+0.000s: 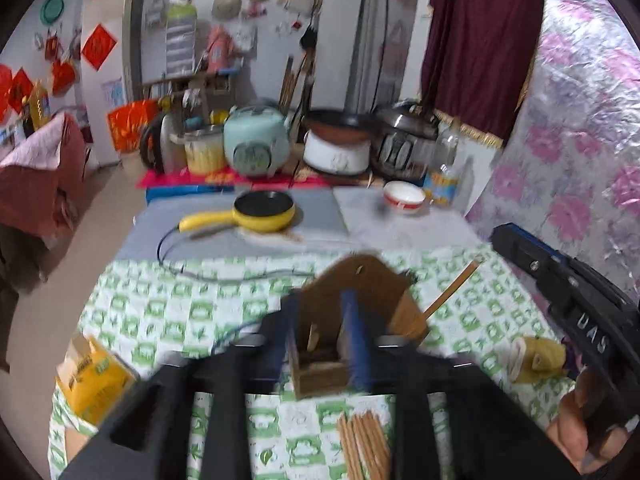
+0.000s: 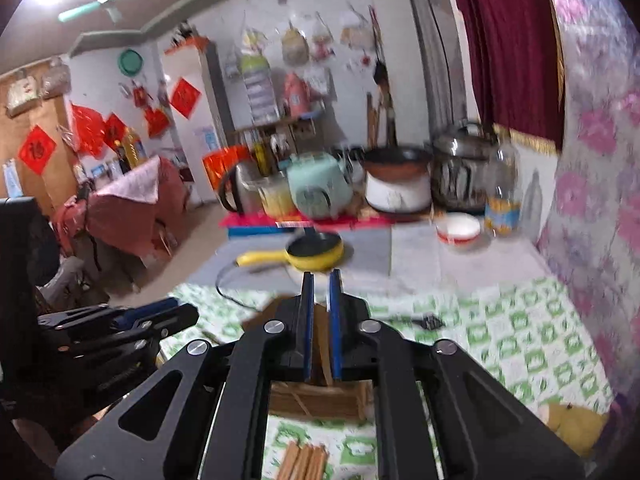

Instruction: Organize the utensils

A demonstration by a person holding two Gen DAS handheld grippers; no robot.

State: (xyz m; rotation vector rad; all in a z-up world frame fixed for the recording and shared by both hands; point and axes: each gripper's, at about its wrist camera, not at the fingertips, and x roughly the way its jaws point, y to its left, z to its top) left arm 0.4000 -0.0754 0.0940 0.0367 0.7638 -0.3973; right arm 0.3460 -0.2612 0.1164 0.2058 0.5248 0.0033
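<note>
A wooden utensil holder (image 1: 320, 372) with a tall back board stands on the green-checked tablecloth (image 1: 168, 312); one chopstick (image 1: 454, 290) leans out of its right side. A bundle of several chopsticks (image 1: 364, 444) lies on the cloth in front of it. My left gripper (image 1: 320, 300) hovers over the holder, open, blue pads apart, nothing visibly pressed. My right gripper (image 2: 321, 280) is above the holder (image 2: 316, 400) and the bundle (image 2: 304, 460), shut to a narrow slit, with no utensil in it. Each shows in the other's view: right gripper (image 1: 508, 240), left gripper (image 2: 180, 314).
A yellow electric pan (image 1: 264, 212) with its cord and a red-rimmed bowl (image 1: 404, 196) sit farther back, with cookers and a plastic bottle behind. A yellow cloth (image 1: 540, 356) lies at the right, a yellow bag (image 1: 92, 372) at the left corner. A foil-covered wall (image 1: 580, 140) bounds the right.
</note>
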